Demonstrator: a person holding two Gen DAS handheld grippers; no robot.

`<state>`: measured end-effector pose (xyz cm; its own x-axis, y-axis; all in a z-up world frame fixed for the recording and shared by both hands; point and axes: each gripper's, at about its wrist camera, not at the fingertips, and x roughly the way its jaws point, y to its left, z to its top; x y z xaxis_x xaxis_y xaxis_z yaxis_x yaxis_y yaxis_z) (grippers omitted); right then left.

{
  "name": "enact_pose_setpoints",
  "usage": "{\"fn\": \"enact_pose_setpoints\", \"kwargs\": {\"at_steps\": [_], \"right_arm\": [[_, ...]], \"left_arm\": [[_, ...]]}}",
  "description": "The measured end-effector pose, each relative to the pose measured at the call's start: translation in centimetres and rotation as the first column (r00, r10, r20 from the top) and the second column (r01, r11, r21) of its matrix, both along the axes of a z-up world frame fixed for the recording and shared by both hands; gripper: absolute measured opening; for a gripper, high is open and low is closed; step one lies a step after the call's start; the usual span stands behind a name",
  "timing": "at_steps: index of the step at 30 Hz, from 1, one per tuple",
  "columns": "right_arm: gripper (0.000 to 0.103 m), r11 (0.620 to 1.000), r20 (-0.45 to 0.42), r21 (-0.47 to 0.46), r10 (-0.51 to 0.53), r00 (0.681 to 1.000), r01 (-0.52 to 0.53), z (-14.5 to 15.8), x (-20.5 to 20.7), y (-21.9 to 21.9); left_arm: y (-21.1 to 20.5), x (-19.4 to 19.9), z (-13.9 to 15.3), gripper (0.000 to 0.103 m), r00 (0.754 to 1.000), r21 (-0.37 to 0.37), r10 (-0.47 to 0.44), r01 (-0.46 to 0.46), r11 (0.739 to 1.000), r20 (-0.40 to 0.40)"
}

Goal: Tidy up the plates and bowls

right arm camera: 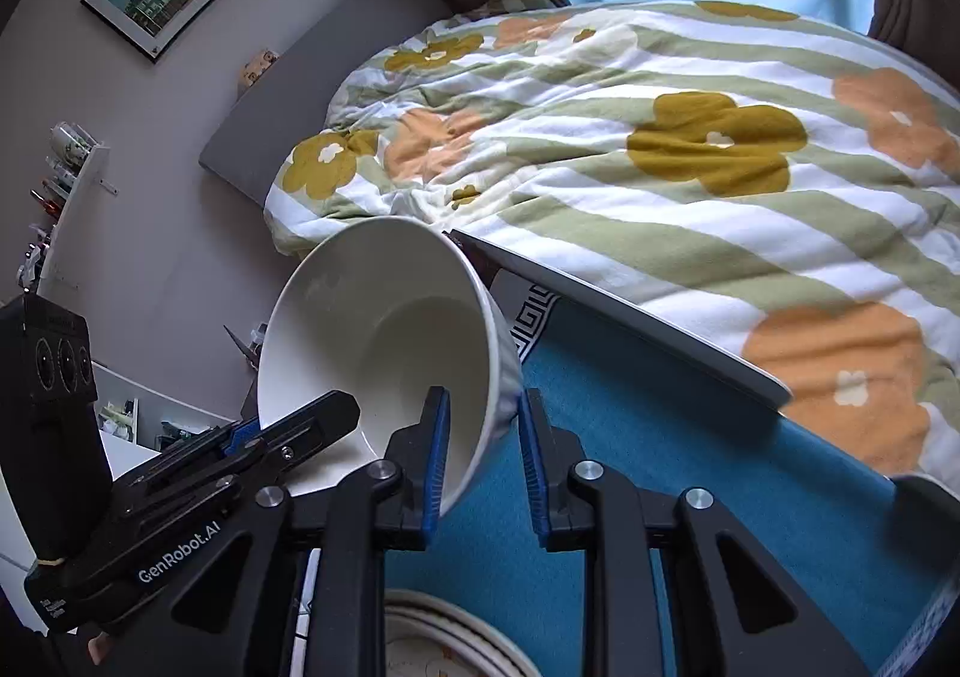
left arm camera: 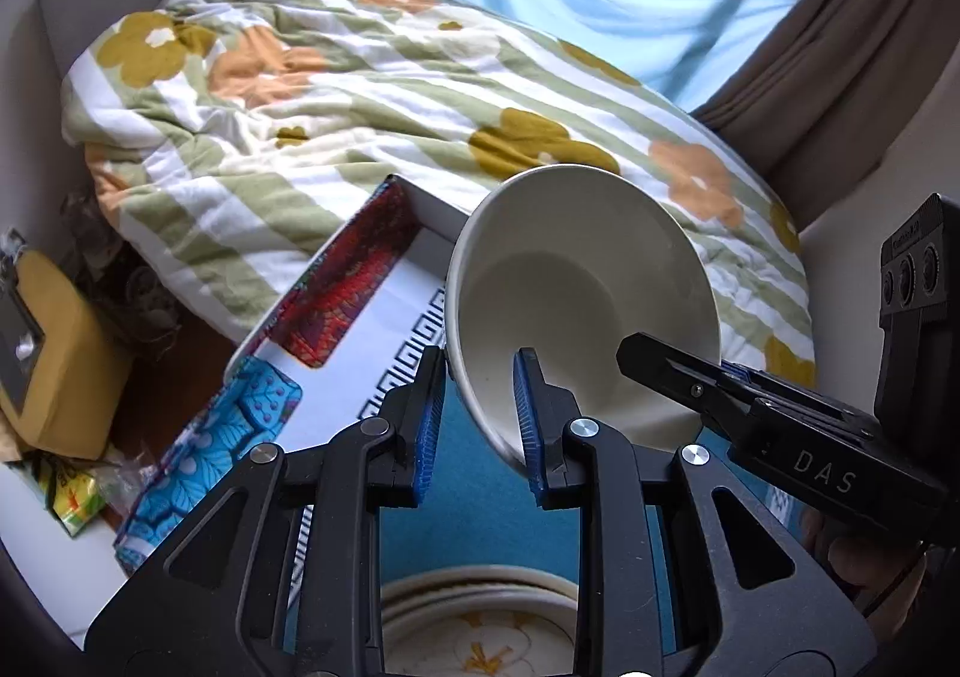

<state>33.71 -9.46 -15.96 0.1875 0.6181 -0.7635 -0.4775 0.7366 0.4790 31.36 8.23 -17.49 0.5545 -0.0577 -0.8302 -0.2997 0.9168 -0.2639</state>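
Observation:
A plain white bowl point(left arm camera: 576, 281) hangs tilted in the air, held from two sides. My left gripper point(left arm camera: 480, 425) is shut on its near rim, one blue pad inside the bowl and one outside. My right gripper point(left arm camera: 660, 365) comes in from the right and clamps the opposite rim. In the right wrist view the bowl point(right arm camera: 372, 329) has its wall pinched by my right gripper point(right arm camera: 485, 455), and my left gripper point(right arm camera: 318, 416) grips the rim from the left. Under both grippers lies a stack of cream plates point(left arm camera: 480, 611) with a flower pattern, also at the bottom edge as plates point(right arm camera: 444, 641).
The plates rest on a teal mat point(right arm camera: 690, 467) with a key-pattern border, inside a colourful box point(left arm camera: 336, 287) with raised sides. Behind it is a bed with a flowered duvet point(left arm camera: 360, 95). A yellow case point(left arm camera: 54, 359) lies at the left; a shelf with bottles point(right arm camera: 66, 179) hangs on the wall.

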Motion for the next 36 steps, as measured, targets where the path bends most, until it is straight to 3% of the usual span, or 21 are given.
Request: {"fn": "enact_pose_setpoints", "kwargs": {"at_steps": [7,15,26,30,36], "right_arm": [[0.022,0.996,0.078,-0.007,-0.088,0.993,0.089,5.1,-6.8,-8.1],[0.022,0.969,0.105,-0.031,-0.241,0.965,0.246,7.3,-15.0,-17.9],[0.022,0.908,0.075,-0.081,-0.406,0.911,0.412,4.7,-22.9,-27.8],[0.022,0.885,0.065,-0.121,-0.445,0.893,0.450,3.3,-24.0,-29.7],[0.022,0.866,0.002,-0.155,-0.481,0.877,0.476,0.5,-24.5,-31.7]], "left_arm": [[-8.5,-6.1,4.4,0.021,0.994,-0.011,-0.101,0.101,0.995,0.047],[-18.2,-11.8,5.5,0.021,0.965,-0.048,-0.258,0.260,0.964,0.052],[-27.8,-16.2,2.7,0.021,0.902,-0.086,-0.432,0.430,0.899,-0.007],[-30.4,-16.5,0.6,0.021,0.878,-0.123,-0.475,0.465,0.877,-0.068],[-33.0,-16.4,-2.0,0.021,0.849,-0.107,-0.509,0.498,0.861,-0.145]]}}
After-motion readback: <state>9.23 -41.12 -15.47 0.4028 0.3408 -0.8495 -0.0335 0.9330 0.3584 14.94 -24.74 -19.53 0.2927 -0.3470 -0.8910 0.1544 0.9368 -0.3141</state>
